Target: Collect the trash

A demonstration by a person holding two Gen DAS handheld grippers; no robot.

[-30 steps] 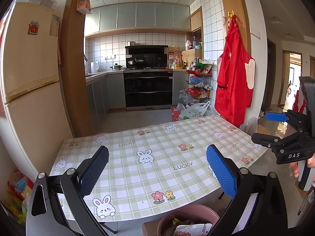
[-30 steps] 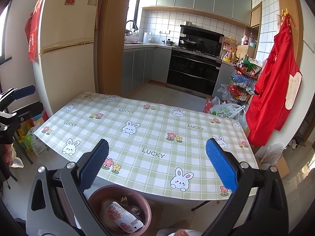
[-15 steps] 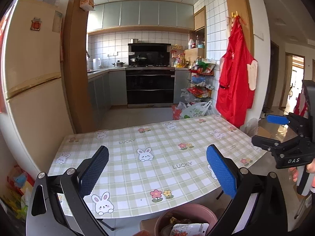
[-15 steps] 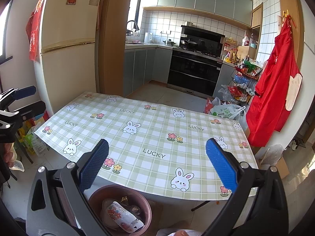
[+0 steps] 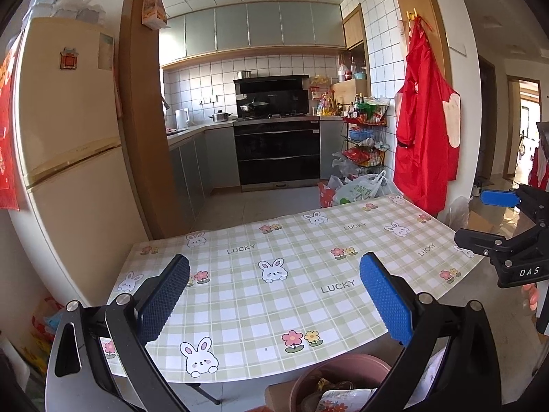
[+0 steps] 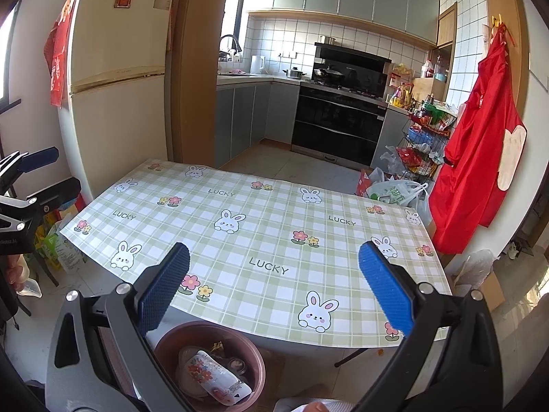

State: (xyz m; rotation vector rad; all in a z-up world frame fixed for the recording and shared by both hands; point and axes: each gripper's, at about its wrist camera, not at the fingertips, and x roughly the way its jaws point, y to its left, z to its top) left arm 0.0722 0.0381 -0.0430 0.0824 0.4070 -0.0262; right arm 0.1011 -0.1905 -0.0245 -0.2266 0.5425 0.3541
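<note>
the trash (image 6: 214, 376) sits in a round pinkish-brown bin (image 6: 252, 352) on the floor, just under the near edge of the table (image 6: 260, 226): a white wrapper with red and yellow flowers lies on top, over crumpled foil and paper scraps. from the left wrist view only the bin's rim and the same flowered wrapper (image 5: 343, 400) show. the tabletop carries a green checked cloth with rabbits, flowers and "lucky" print. left gripper (image 5: 274, 300) is held above the near edge with its jaws spread wide and nothing between them; right gripper (image 6: 274, 286) likewise, released and bare. beyond the table stand a cream fridge (image 6: 116, 79), a black oven range (image 6: 338, 120), a wire rack (image 6: 427, 137) of packets with plastic bags at its foot, and a red apron (image 6: 477, 144) hanging on the wall
</note>
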